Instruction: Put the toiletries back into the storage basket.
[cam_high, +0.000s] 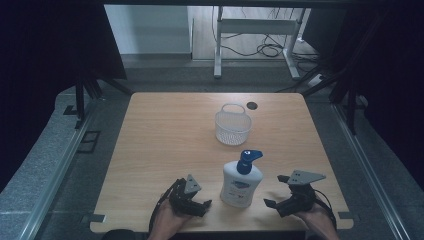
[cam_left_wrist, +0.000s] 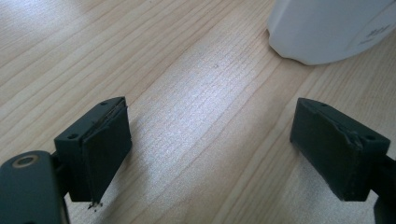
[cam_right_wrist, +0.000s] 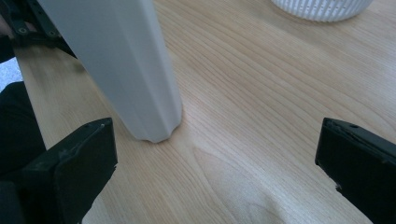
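Observation:
A white pump bottle (cam_high: 241, 183) with a blue pump head (cam_high: 247, 160) stands upright near the front edge of the wooden table (cam_high: 170, 135). Behind it sits a small white slatted basket (cam_high: 232, 125) with a handle. My left gripper (cam_high: 200, 204) rests open on the table just left of the bottle; in the left gripper view (cam_left_wrist: 210, 149) the bottle's base (cam_left_wrist: 322, 32) is ahead at the upper right. My right gripper (cam_high: 274, 200) stands open just right of the bottle; in the right gripper view (cam_right_wrist: 215, 163) the bottle (cam_right_wrist: 121, 65) rises at the left, the basket (cam_right_wrist: 322, 7) far ahead.
A dark cable hole (cam_high: 252, 105) lies near the table's far edge beside the basket. Beyond the table stand a white desk frame (cam_high: 257, 30) and cables on the floor. Metal rails (cam_high: 55, 170) run along both sides of the table.

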